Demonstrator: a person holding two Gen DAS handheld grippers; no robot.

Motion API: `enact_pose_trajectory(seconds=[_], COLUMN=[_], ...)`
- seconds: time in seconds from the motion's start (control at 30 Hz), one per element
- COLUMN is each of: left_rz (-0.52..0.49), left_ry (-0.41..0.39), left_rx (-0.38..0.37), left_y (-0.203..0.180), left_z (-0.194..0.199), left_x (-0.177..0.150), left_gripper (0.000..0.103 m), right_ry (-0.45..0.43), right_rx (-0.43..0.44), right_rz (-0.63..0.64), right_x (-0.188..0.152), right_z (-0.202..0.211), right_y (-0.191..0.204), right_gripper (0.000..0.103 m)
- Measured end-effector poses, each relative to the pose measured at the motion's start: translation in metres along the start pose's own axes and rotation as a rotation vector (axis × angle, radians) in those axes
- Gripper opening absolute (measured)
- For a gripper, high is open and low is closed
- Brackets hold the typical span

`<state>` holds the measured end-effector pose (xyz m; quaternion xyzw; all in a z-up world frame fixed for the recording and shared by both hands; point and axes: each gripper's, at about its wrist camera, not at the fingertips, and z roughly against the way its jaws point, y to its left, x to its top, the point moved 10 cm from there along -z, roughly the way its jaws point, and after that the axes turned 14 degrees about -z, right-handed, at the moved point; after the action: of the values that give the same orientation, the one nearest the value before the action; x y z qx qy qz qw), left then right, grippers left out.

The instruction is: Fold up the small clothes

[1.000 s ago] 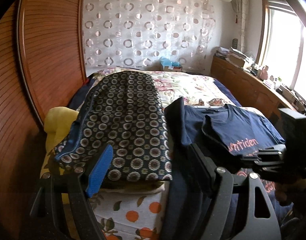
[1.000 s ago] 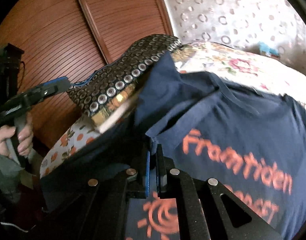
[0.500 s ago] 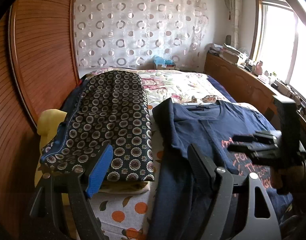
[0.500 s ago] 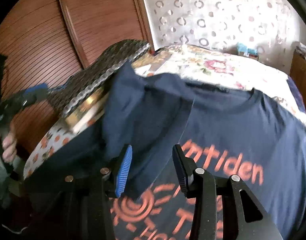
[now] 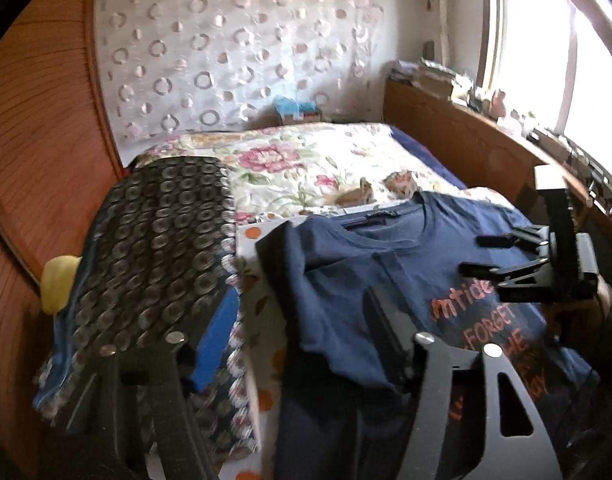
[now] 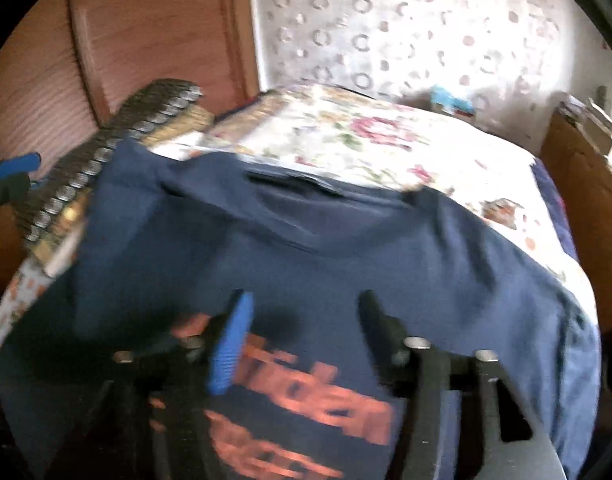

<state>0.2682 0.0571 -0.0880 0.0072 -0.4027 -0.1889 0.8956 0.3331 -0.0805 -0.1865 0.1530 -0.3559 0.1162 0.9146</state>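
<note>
A navy T-shirt (image 5: 385,264) (image 6: 345,248) with orange lettering lies flat on the bed, neck away from me. Its left sleeve (image 5: 317,280) is folded in over the chest. My left gripper (image 5: 302,336) hovers at the shirt's left edge with its jaws closing. The folded edge shows between them, and neither pad presses on it. My right gripper (image 6: 304,336) (image 5: 485,254) is above the orange print with its jaws opening and nothing between them. The left gripper's blue pad (image 6: 18,164) shows at the far left of the right wrist view.
A pile topped by a dark circle-patterned garment (image 5: 158,248) (image 6: 106,152) sits left of the shirt, with a yellow item (image 5: 58,280) beside it. The floral bedspread (image 5: 306,160) stretches behind. A wooden wardrobe (image 5: 34,120) stands left; a cluttered wooden ledge (image 5: 465,148) runs along the right.
My right gripper went from shut to open, let go of the sleeve, and moved right over the print. My left gripper moved right toward the shirt and its jaws narrowed.
</note>
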Motion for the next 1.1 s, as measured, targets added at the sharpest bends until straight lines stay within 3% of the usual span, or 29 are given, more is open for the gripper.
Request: enact_pose_trajectory(seconds=[0.23,0.47,0.7,0.87,0.97,1.1], left_rz=[-0.028,-0.025,-0.023,-0.013,-0.021,-0.019], left_ry=[0.102,0.156,0.171,0.113,0.108,0.116], left_rx=[0.016,0.044,0.007,0.034,0.091,0.109], left_y=[0.005,0.016,0.014,0.037,0.060,0.079], left_z=[-0.048,-0.066,-0.073,-0.053,-0.048,-0.055], left_x=[0.012,0.014,0.015,0.037,0.047,0.047], left_gripper=[0.050,0.048,0.006,0.005,0.005,0.005], right_ry=[0.011,0.023,0.024,0.024,0.026,0.027], right_rx=[-0.091,-0.084,-0.074,-0.061,-0.061,-0.061], right_rz=[-0.033,-0.040,-0.035,-0.039,-0.036,-0.033], right_x=[-0.009,-0.013,-0.015,-0.011,-0.009,-0.009], right_z=[-0.002,-0.008,-0.002,-0.004,-0.006,-0.006], right_y=[-0.044,-0.034,-0.038,-0.054,-0.058,-0.059], right_gripper=[0.068,0.068,0.073,0.074,0.075,0.076])
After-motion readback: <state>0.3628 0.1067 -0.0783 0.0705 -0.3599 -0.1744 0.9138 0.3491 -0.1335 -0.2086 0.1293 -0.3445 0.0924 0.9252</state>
